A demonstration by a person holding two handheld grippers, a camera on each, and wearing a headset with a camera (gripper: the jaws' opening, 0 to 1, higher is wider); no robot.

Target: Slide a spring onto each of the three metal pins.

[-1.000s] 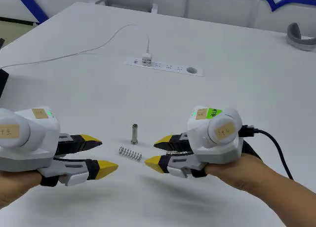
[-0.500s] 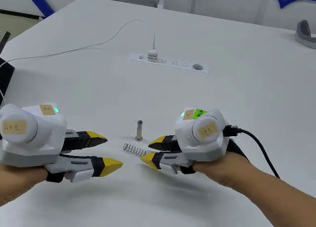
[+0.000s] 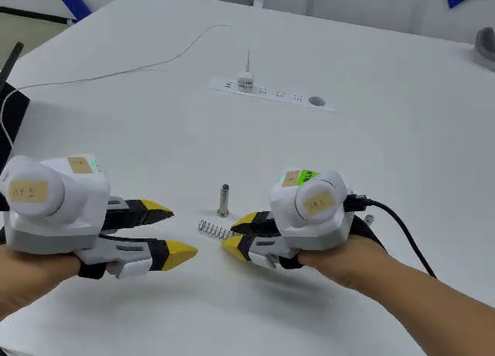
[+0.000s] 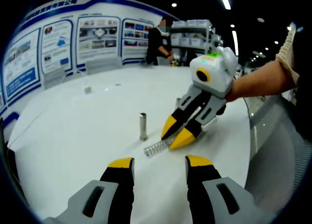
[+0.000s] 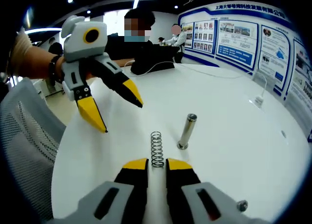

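Note:
A small coil spring lies flat on the white table, just in front of one upright metal pin. My right gripper is open, with a narrow gap between its yellow tips. In the right gripper view the spring has its near end just between the tips of that gripper, unclamped, and the pin stands to its right. My left gripper is open wide and holds nothing, a short way left of the spring. Its own view shows its tips, the spring and the pin.
A white power strip with a plug and a thin cable lies further back on the table. A black cable trails from the right gripper, with a small metal piece beside it. A grey mesh chair stands at the table edge.
The right gripper has crept left until its tips reach the spring's end, and its jaws have narrowed a little. The left gripper has stayed about where it was. The head camera has shifted.

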